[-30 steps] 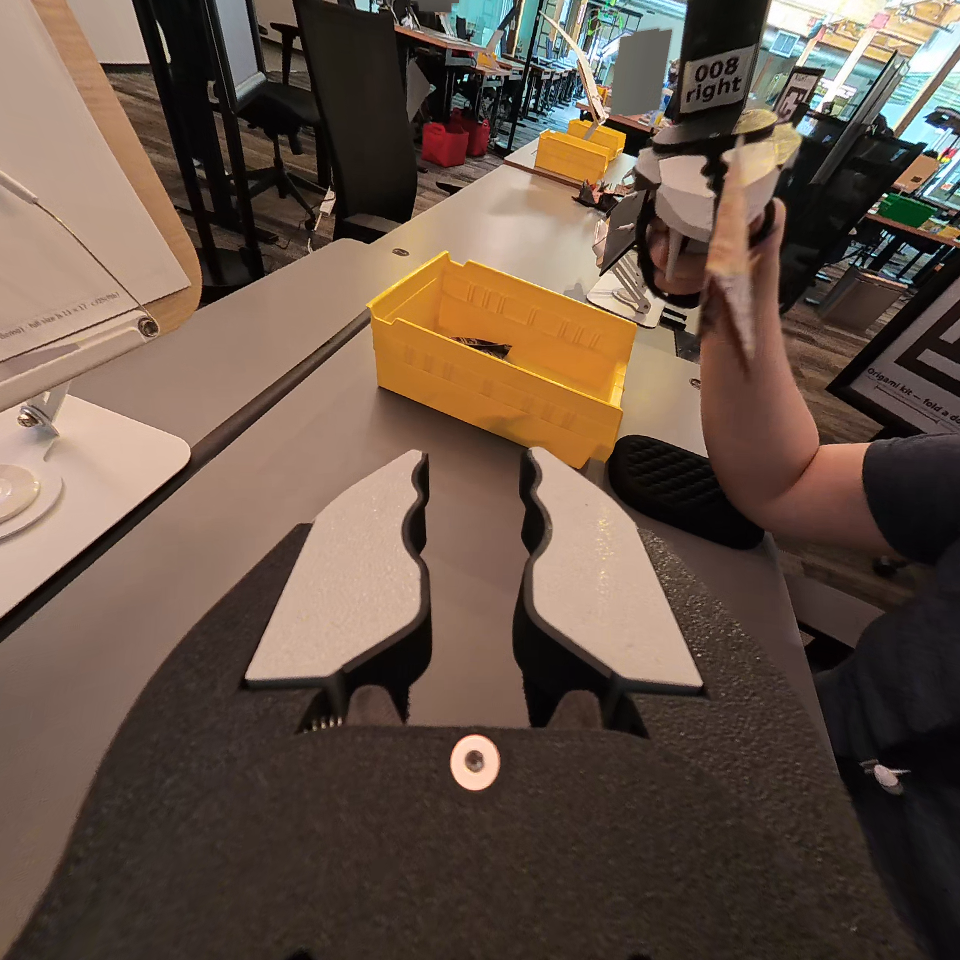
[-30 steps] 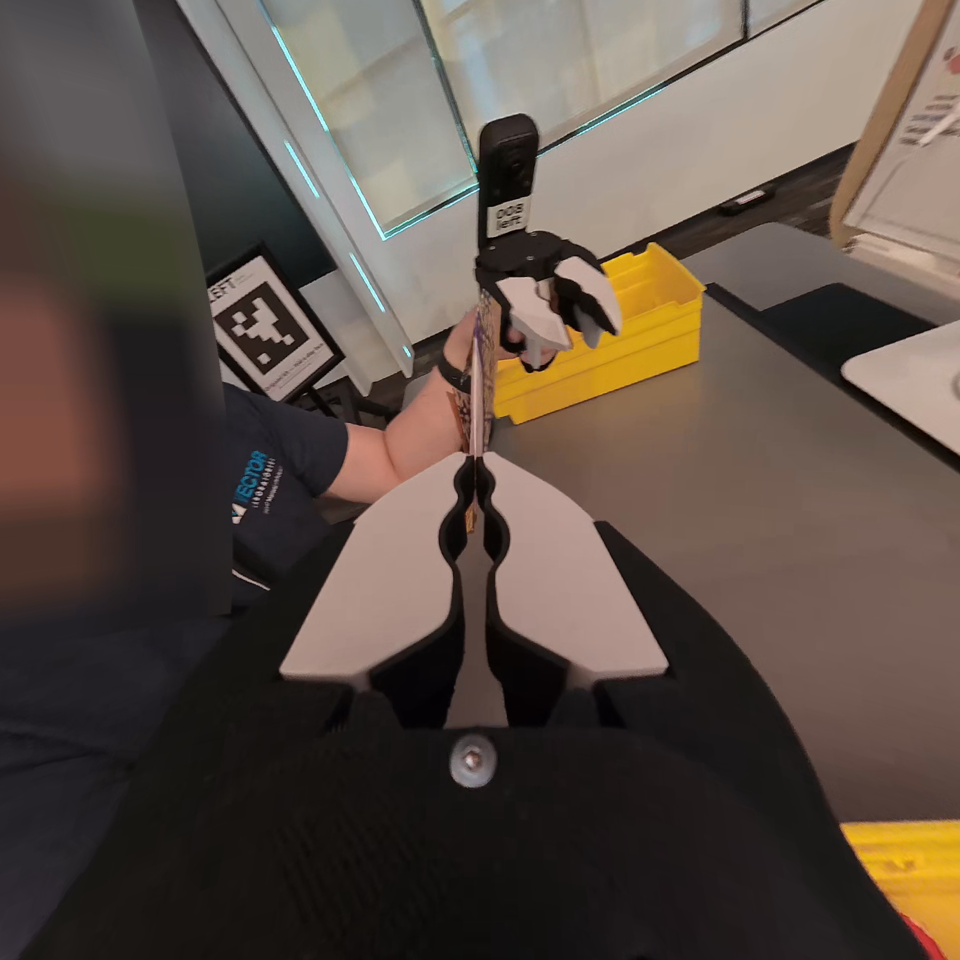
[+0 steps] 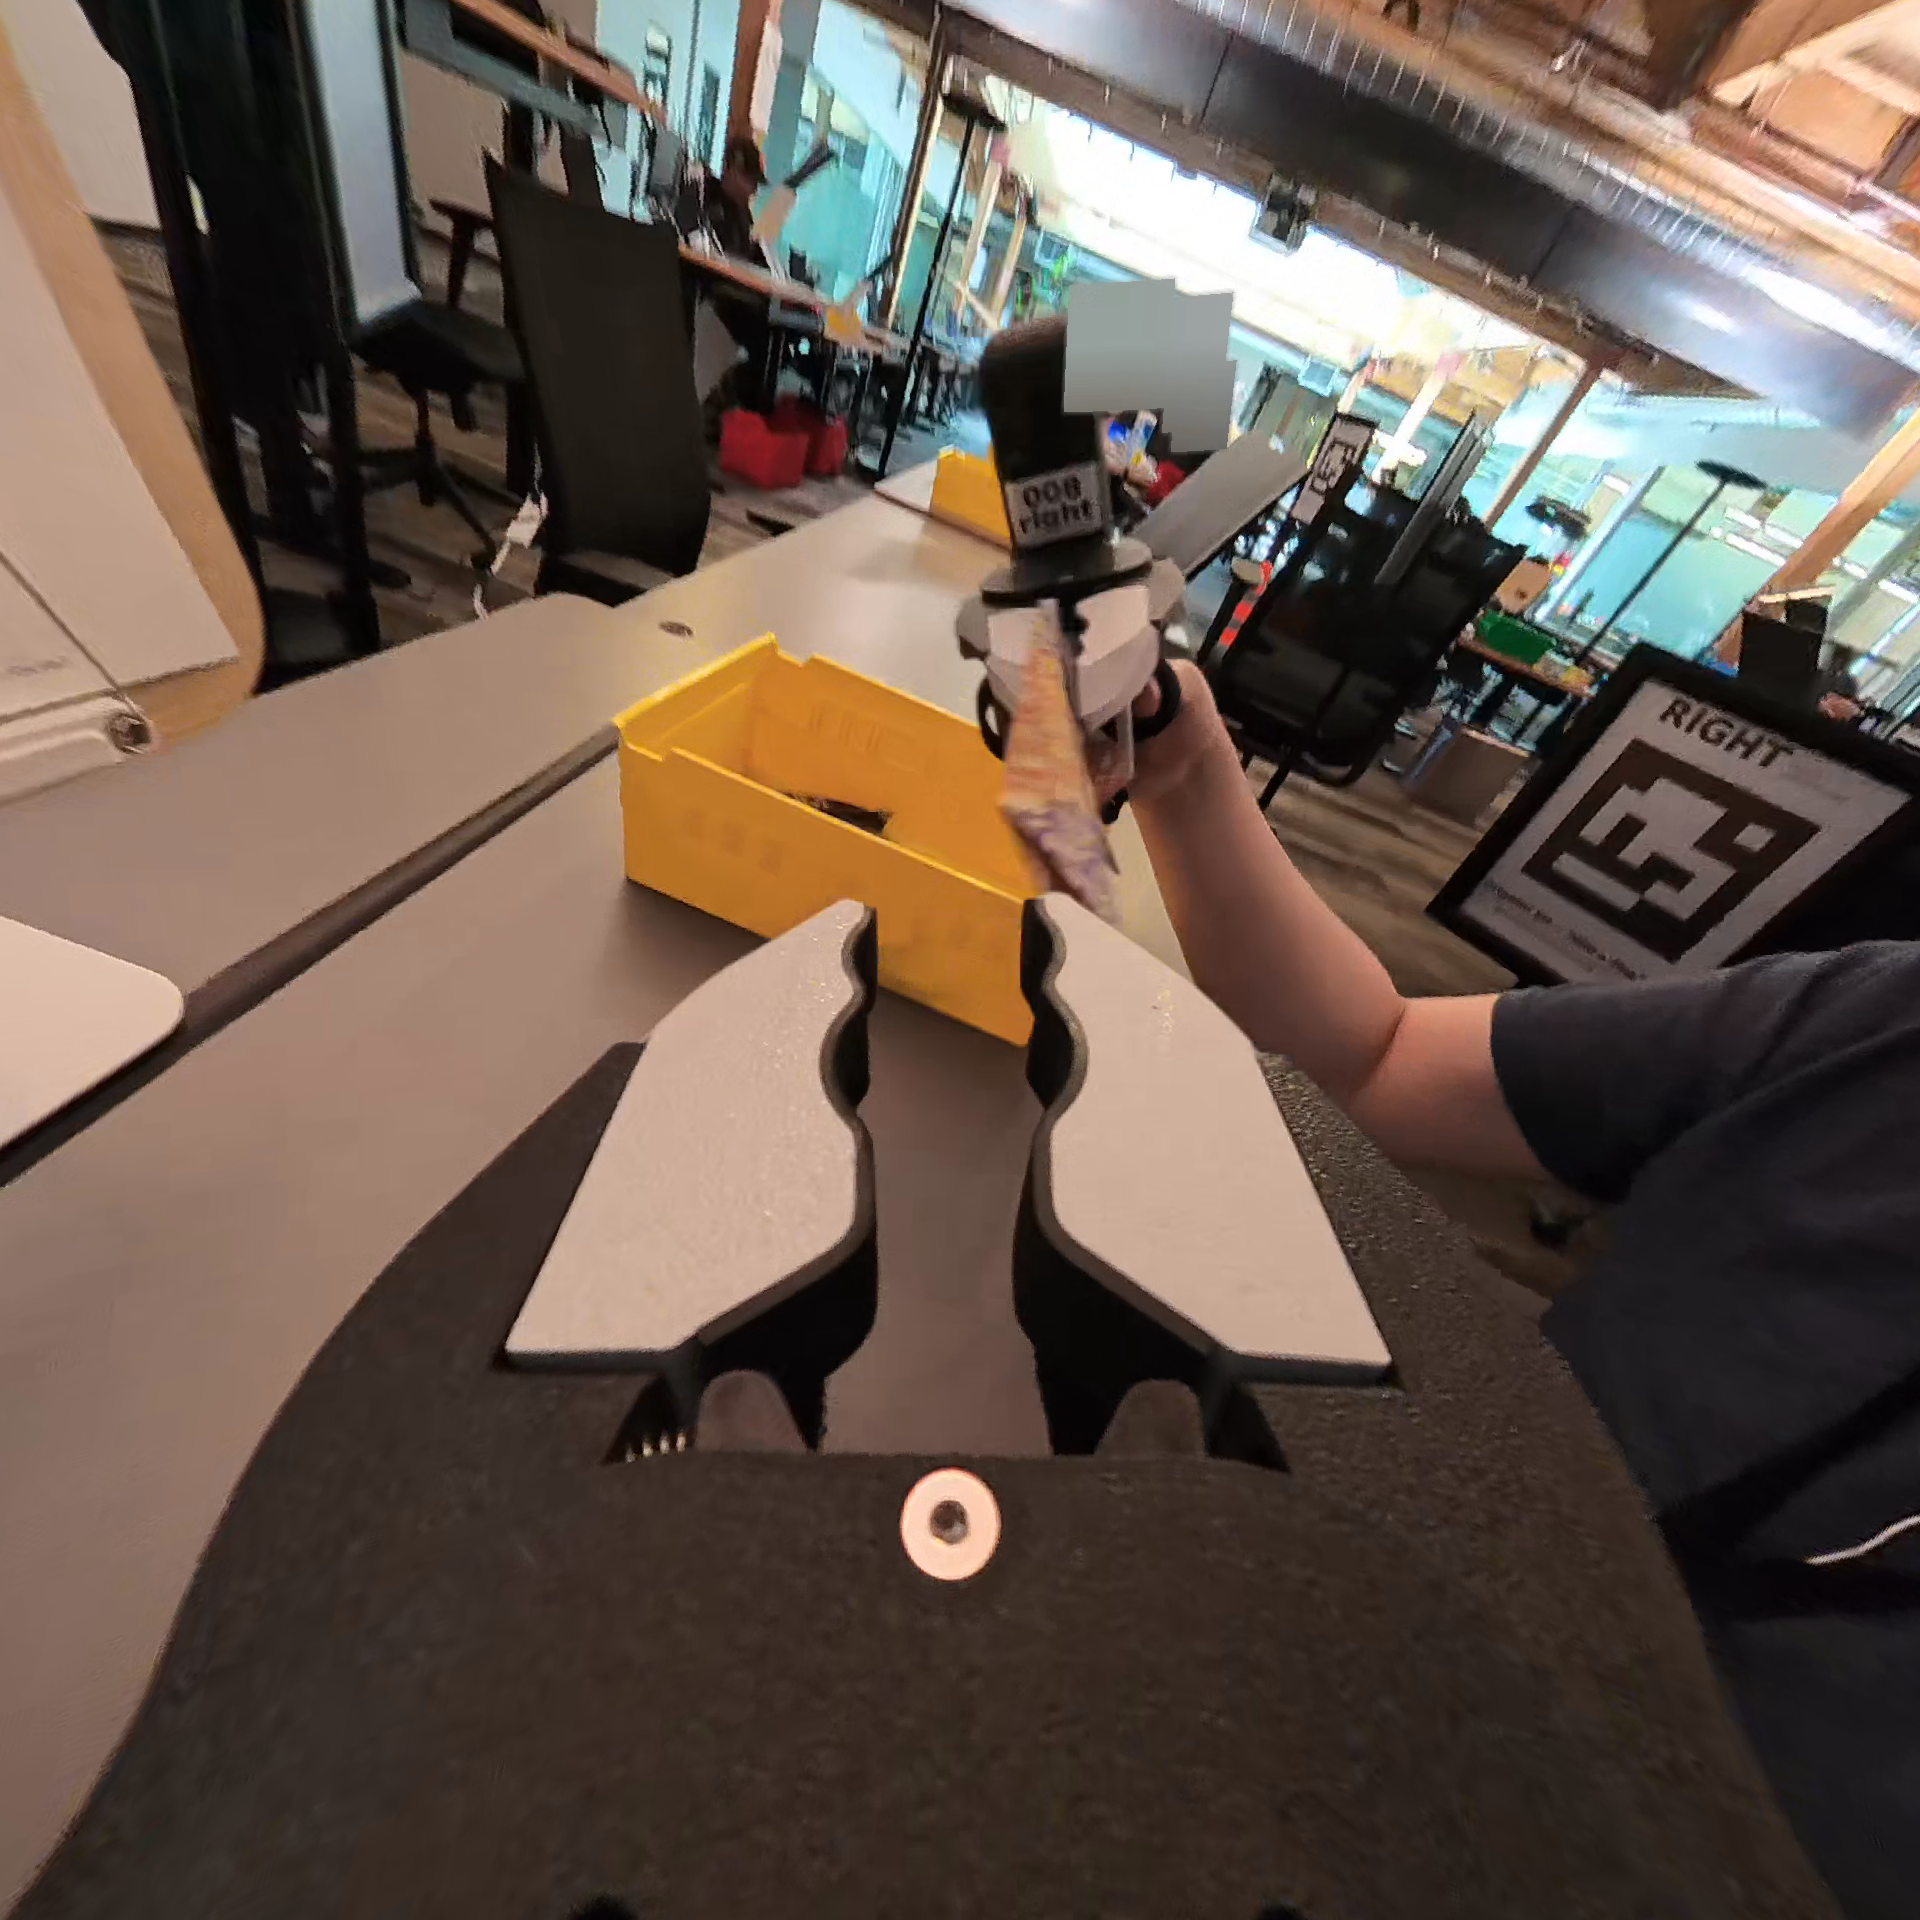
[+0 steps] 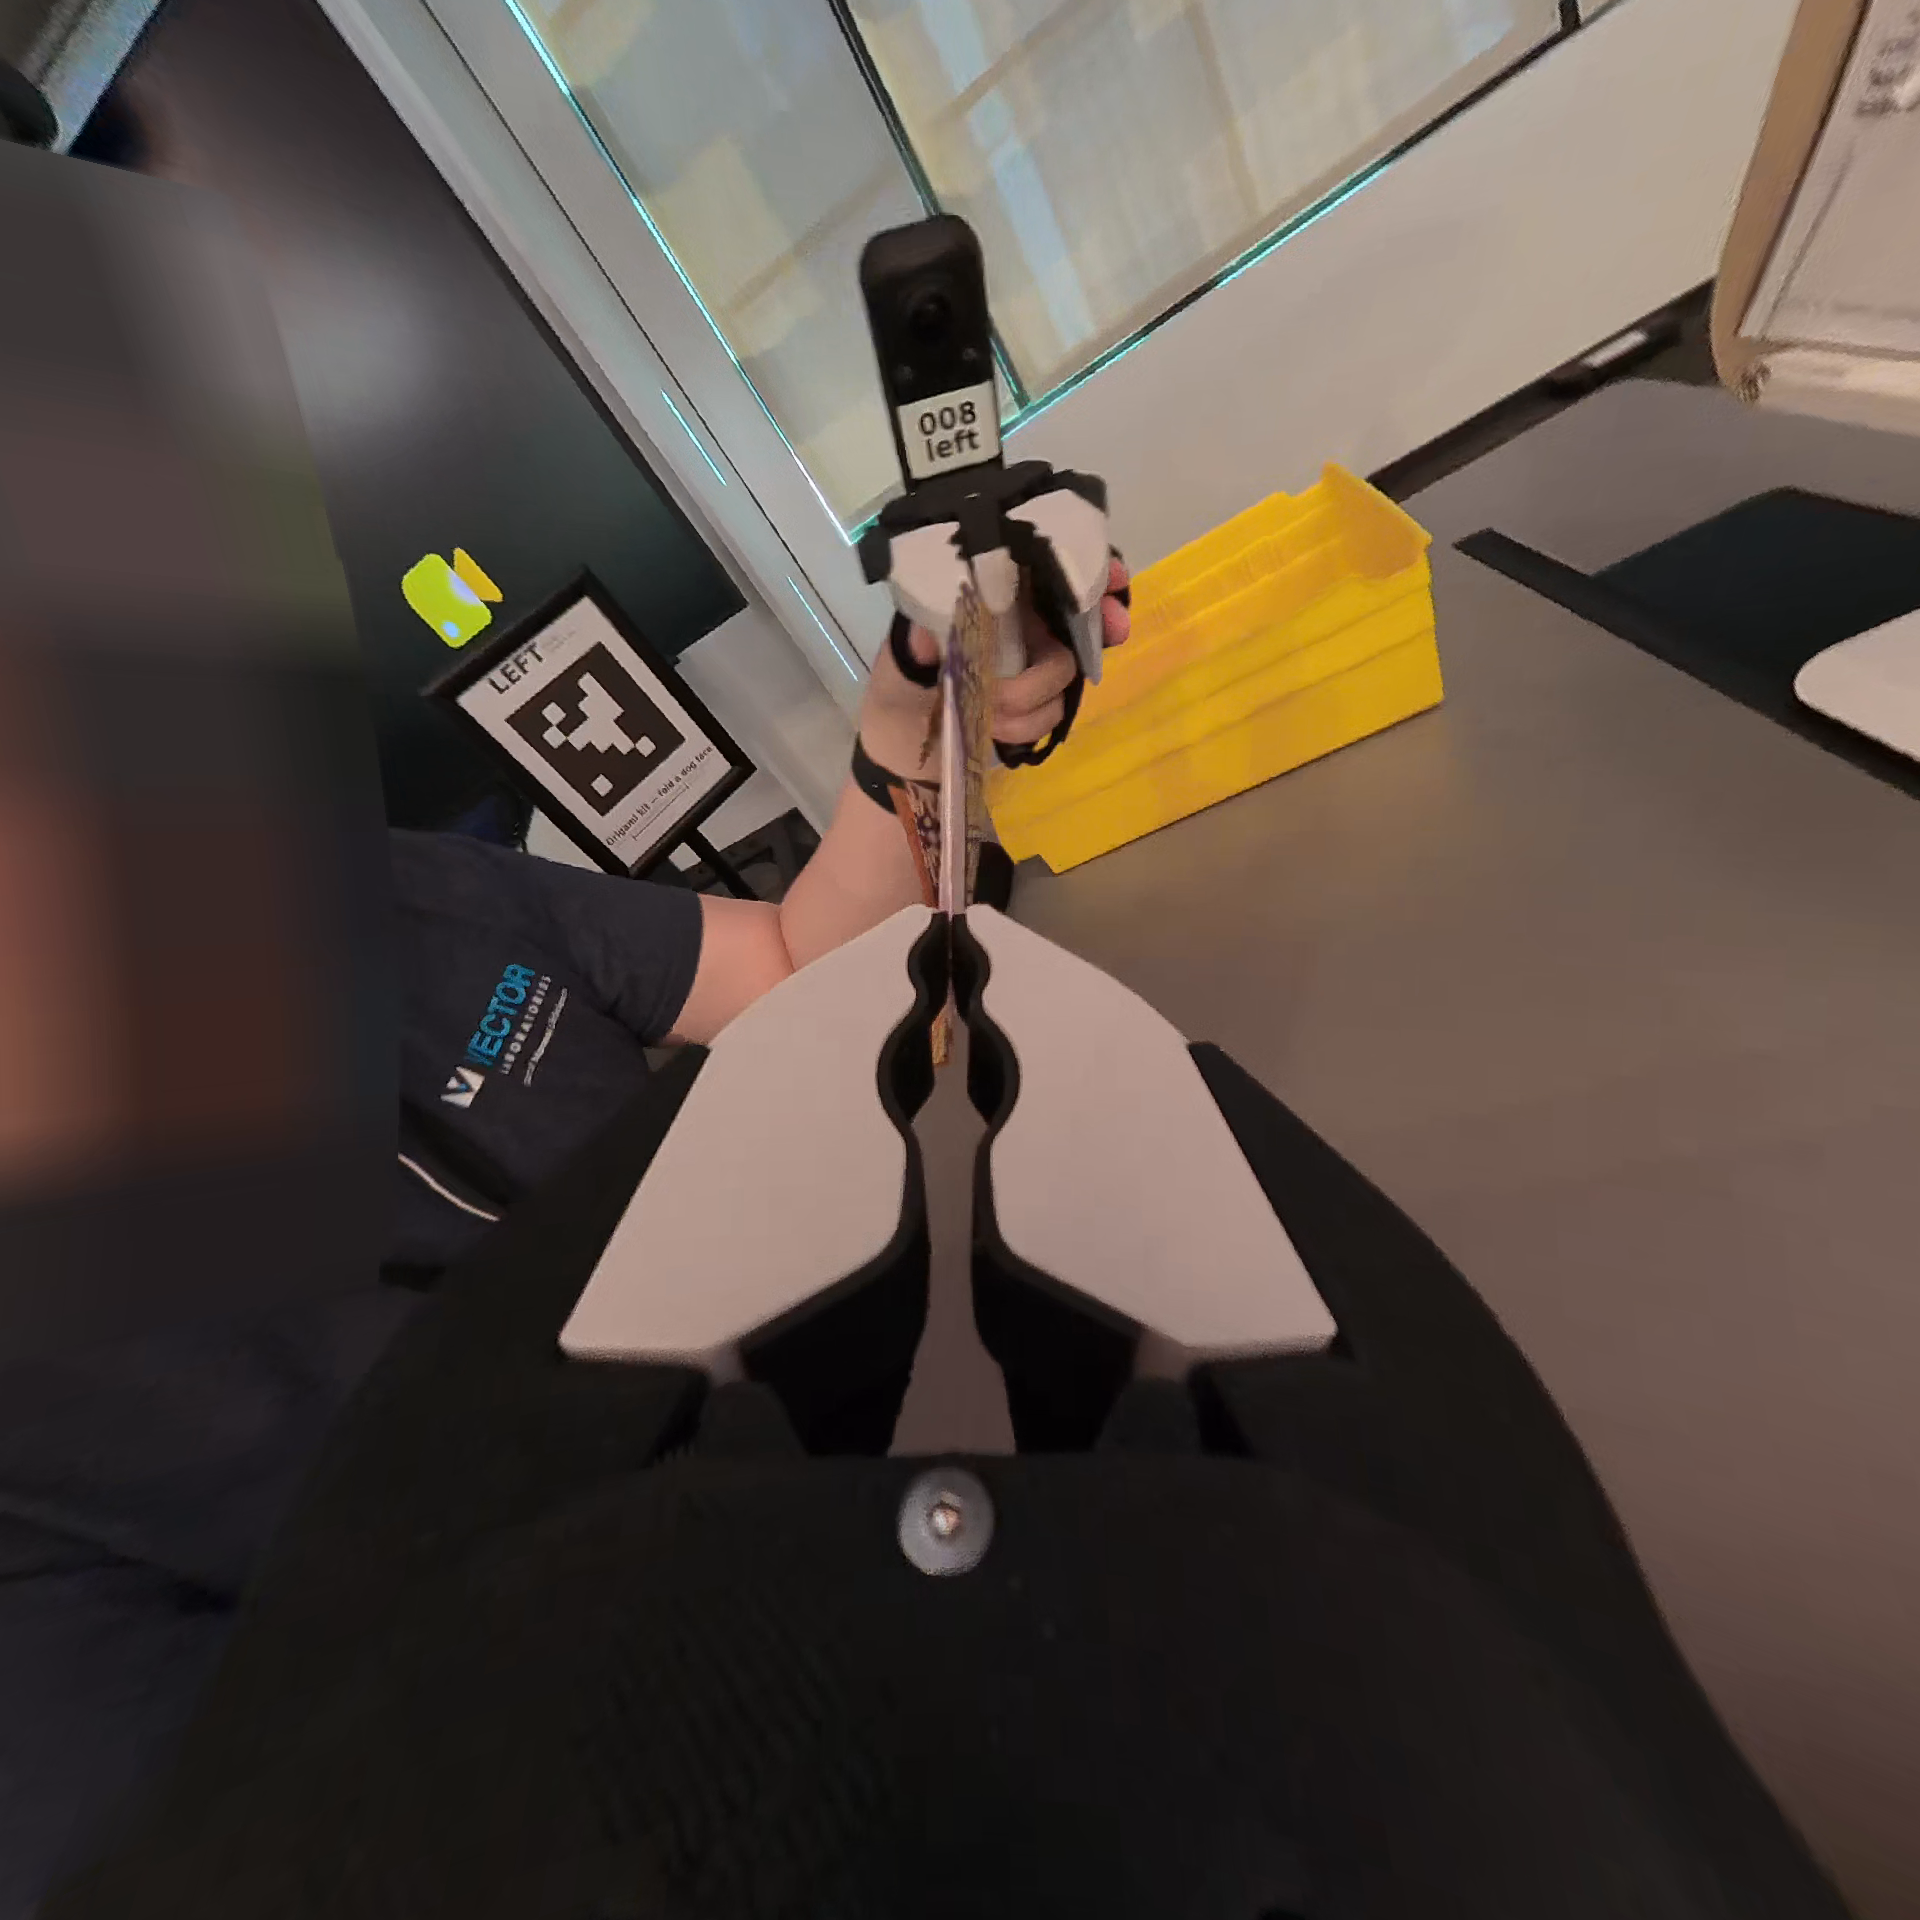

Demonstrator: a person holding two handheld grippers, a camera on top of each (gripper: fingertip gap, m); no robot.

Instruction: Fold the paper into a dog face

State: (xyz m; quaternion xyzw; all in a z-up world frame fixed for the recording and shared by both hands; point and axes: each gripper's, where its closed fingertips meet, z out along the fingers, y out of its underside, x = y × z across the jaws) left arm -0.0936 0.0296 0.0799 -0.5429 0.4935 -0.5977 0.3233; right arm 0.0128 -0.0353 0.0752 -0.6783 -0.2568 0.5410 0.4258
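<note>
A folded patterned paper (image 4: 958, 758) stands on edge, pinched in my right gripper (image 4: 951, 923), which is shut on its near end above the grey table (image 4: 1455, 1039). In the left wrist view the right gripper (image 3: 1070, 665) is held up over the yellow bin (image 3: 790, 831), and the paper (image 3: 1049, 800) hangs down from it toward my left gripper (image 3: 948, 925). The left gripper is open and empty. The paper's free tip is just beyond its right fingertip (image 3: 1049, 935). The left gripper (image 4: 987, 582) also shows in the right wrist view, facing me with jaws apart.
The yellow bin (image 4: 1247, 686) lies on the table behind the grippers, with a dark scrap inside. A white stand base (image 3: 62, 1029) sits at the left. Framed black-and-white marker signs (image 3: 1662, 831) (image 4: 597, 727) stand beside the table. A person's forearm (image 3: 1288, 997) reaches in from the right. One gripper's finger ends stand about 12 cm off the other's.
The two grippers have come closer together. The right gripper has lowered the paper toward the left gripper's fingertips. The left gripper stays open, the right stays shut.
</note>
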